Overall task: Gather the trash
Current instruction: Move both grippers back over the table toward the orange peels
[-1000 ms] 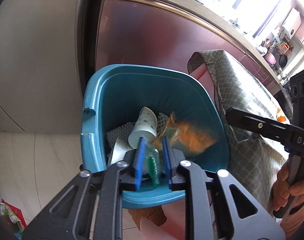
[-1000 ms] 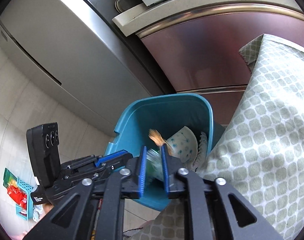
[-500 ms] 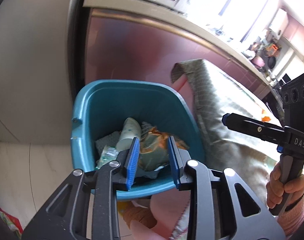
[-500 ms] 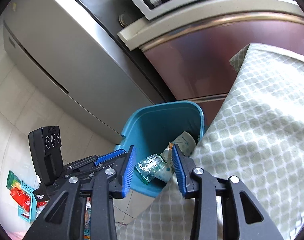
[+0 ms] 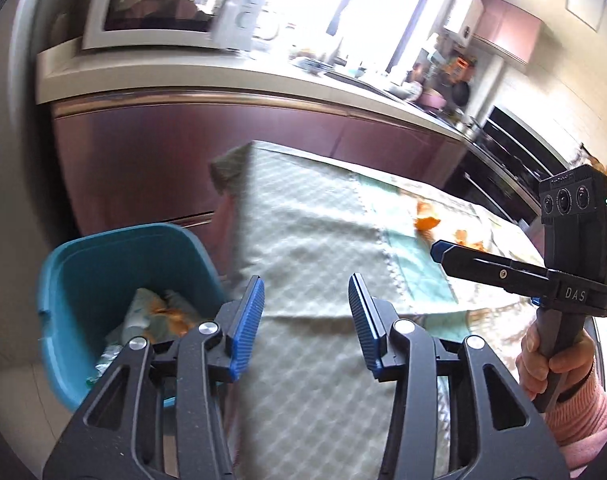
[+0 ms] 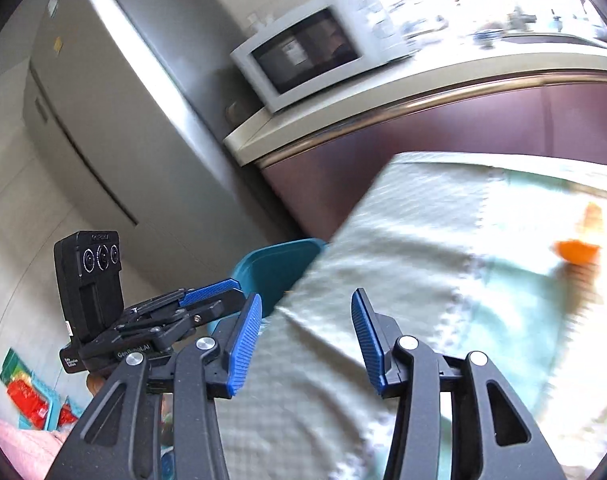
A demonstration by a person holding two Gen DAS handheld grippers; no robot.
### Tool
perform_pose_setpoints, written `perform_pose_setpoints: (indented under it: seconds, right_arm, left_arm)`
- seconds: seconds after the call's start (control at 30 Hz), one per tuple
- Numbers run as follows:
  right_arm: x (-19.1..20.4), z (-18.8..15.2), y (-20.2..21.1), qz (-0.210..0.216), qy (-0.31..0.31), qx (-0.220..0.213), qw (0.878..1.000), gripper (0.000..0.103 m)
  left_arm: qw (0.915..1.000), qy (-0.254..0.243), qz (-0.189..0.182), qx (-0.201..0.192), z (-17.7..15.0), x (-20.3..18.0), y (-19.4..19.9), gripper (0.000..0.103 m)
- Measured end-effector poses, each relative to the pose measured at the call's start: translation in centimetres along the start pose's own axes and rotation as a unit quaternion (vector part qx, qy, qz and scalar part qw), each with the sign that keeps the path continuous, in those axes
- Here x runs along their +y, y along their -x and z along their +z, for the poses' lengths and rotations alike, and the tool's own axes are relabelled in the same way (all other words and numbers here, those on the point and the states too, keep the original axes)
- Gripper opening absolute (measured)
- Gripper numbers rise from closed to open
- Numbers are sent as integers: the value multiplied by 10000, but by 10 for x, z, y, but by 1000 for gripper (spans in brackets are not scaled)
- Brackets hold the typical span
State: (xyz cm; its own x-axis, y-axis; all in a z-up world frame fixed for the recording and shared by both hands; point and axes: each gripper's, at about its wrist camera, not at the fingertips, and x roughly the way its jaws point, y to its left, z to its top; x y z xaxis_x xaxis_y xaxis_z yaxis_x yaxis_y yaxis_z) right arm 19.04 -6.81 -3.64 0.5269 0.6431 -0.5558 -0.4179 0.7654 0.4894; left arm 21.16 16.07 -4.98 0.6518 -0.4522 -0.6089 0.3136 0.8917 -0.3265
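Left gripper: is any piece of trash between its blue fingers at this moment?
No, the left gripper is opening with only the tablecloth visible behind its empty gap.

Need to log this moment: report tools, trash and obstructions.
Left tool and right tool opening, nothing between pads. Trash in blue bin; orange peels remain on tablecloth. Nothing blocking the peels.

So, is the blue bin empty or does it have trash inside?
Not empty. The blue bin holds crumpled wrappers, green and orange, visible in the left wrist view.
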Motion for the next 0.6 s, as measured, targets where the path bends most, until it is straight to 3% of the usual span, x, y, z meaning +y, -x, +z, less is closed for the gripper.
perform_pose_setpoints:
  seconds: [0.33,0.6]
  right_arm:
    - [-98,-19,100,-926,-760,-595,9910,45]
    - [-166,-29,141,-1514,-1303,-932,9754,48]
  left_arm:
    - [9971,-257,-528,492,17,-81,-64,43]
    - [9938,-453,-592,820,31,-127,-117,44]
